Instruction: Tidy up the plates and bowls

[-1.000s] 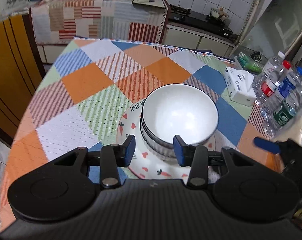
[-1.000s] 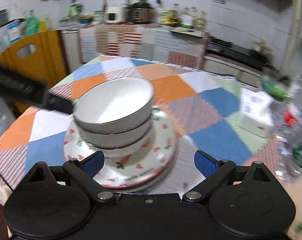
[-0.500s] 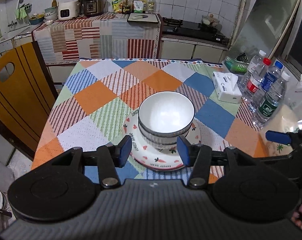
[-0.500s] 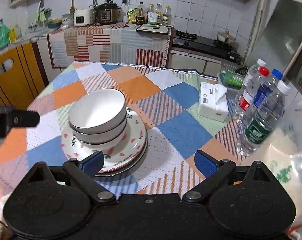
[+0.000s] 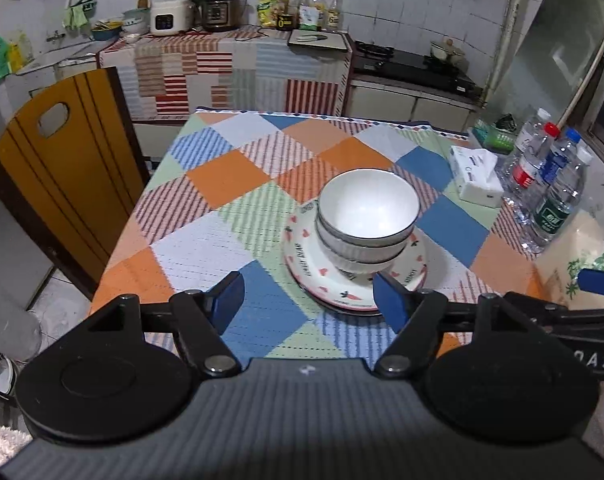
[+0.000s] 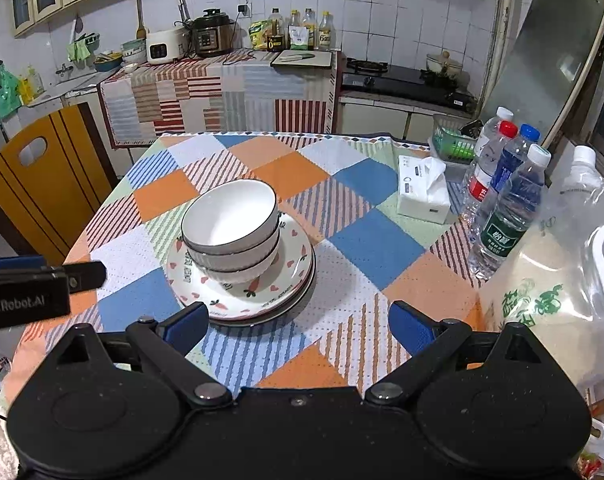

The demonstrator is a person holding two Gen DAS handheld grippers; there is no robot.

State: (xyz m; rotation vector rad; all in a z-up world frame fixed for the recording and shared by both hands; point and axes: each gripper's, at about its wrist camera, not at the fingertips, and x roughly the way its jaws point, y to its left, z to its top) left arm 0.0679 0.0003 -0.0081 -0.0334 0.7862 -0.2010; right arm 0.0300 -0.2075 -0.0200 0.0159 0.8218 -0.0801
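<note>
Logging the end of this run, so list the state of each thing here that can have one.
Left tongs: open, empty.
Right tongs: open, empty.
Bowls: upright, empty, nested on the plates.
Plates: stacked flat on the tablecloth.
Tissue box: open, a tissue sticking out.
Water bottles: upright, capped.

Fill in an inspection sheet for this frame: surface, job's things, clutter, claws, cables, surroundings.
Surface: checked tablecloth covers the table.
Job's things: stacked bowls sit on stacked plates.
Clutter: tissue box, water bottles, large jug at the right edge.
Claws: left claw and right claw open, holding nothing, short of the stack.
Cables: cord at the wall socket.
Surroundings: orange chair, kitchen counter, stove.
</note>
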